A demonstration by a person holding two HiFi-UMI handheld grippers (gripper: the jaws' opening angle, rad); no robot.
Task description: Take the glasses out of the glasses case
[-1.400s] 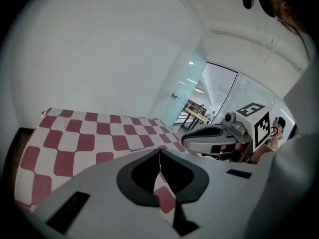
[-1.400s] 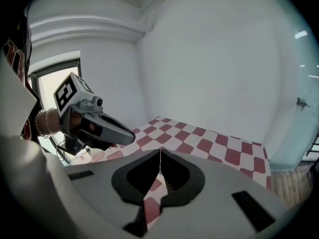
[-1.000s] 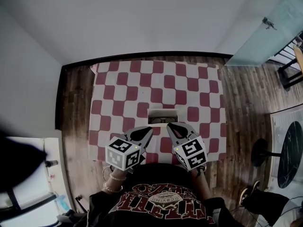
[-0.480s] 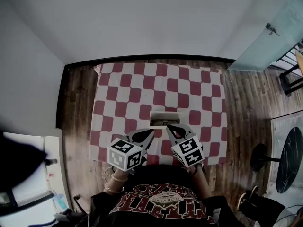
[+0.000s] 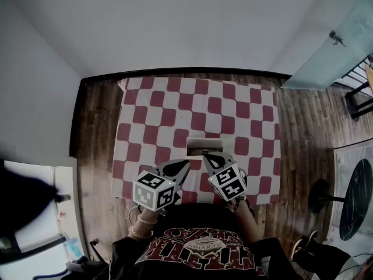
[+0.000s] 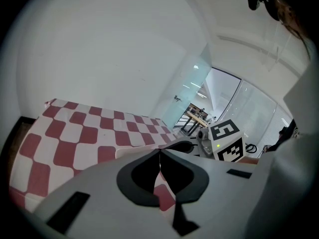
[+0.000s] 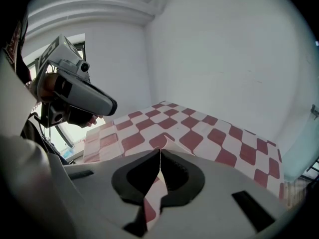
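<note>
Nearest, the left hand-held gripper hangs over the front of the desk, its jaws pressed together on nothing. The right hand-held gripper, also pressed together and empty, has its tips just at the near rim of the open case, mid-desk. The glasses lie dark inside it.
</note>
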